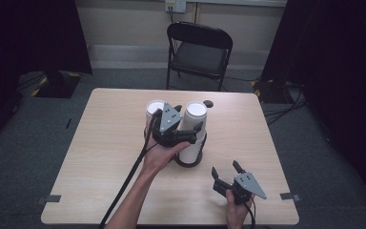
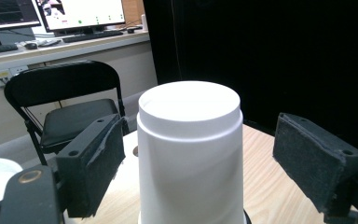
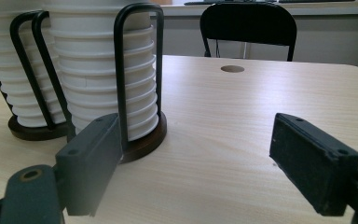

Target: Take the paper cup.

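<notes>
**A:** Item one, high view. What do you log?

**B:** I log a pale wooden table [image 1: 109, 157] with two stacks of white paper cups at its middle. The right cup stack [image 1: 194, 131] stands in a dark wire holder [image 1: 189, 162]; the left cup stack [image 1: 154, 110] is just beside it, partly hidden behind my left gripper [image 1: 190, 134]. That gripper sits between the stacks, its jaws reaching round the upper part of the right one. My right gripper [image 1: 225, 171] is at the near right of the table, well apart from the cups, jaws spread, nothing between them. A black folding chair [image 1: 199, 52] stands beyond the far edge.

**A:** Item two, left gripper view.

**B:** The top cup [image 2: 189, 154] of the right stack stands upright between the two black pads [image 2: 95, 163], rim above them. I see the jaws apart: a gap on the right side, while the left pad is very near the wall; I cannot tell whether it touches. Behind: the chair [image 2: 70, 112] and a desk with monitors [image 2: 81, 11].

**A:** Item three, right gripper view.

**B:** Jaws wide apart over bare tabletop [image 3: 242, 126], holding nothing. Ahead on the left, the nearer stack [image 3: 105, 74] inside its black wire loops on a round dark base [image 3: 144, 140]; the second stack [image 3: 14, 70] just behind it. A small dark round spot [image 3: 232, 69] lies on the table farther off.
</notes>
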Demonstrator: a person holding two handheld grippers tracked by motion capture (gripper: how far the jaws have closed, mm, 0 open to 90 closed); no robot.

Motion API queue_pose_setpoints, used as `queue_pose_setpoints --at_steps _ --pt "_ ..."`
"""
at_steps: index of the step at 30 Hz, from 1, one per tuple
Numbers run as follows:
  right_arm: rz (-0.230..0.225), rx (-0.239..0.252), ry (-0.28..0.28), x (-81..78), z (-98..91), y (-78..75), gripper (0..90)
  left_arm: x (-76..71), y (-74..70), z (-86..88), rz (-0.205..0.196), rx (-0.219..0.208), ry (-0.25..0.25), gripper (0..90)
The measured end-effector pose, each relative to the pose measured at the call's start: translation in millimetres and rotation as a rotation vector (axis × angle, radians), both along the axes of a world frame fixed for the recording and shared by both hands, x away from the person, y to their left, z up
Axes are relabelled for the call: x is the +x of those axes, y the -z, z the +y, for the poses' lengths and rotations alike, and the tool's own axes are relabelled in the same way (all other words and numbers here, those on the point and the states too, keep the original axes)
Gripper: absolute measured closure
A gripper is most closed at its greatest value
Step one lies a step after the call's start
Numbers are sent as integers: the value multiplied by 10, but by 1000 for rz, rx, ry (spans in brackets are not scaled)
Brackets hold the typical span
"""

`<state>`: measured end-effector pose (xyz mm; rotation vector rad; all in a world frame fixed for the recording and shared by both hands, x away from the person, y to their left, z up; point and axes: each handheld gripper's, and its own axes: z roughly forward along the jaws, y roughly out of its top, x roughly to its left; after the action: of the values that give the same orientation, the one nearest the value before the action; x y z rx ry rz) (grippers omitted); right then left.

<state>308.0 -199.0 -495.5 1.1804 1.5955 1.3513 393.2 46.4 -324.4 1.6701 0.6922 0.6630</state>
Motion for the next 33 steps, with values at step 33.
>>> queue_pose_setpoints --at_steps 33 --pt "-7 -11 -8 -5 8 1 164 291 99 -337 60 91 -66 157"
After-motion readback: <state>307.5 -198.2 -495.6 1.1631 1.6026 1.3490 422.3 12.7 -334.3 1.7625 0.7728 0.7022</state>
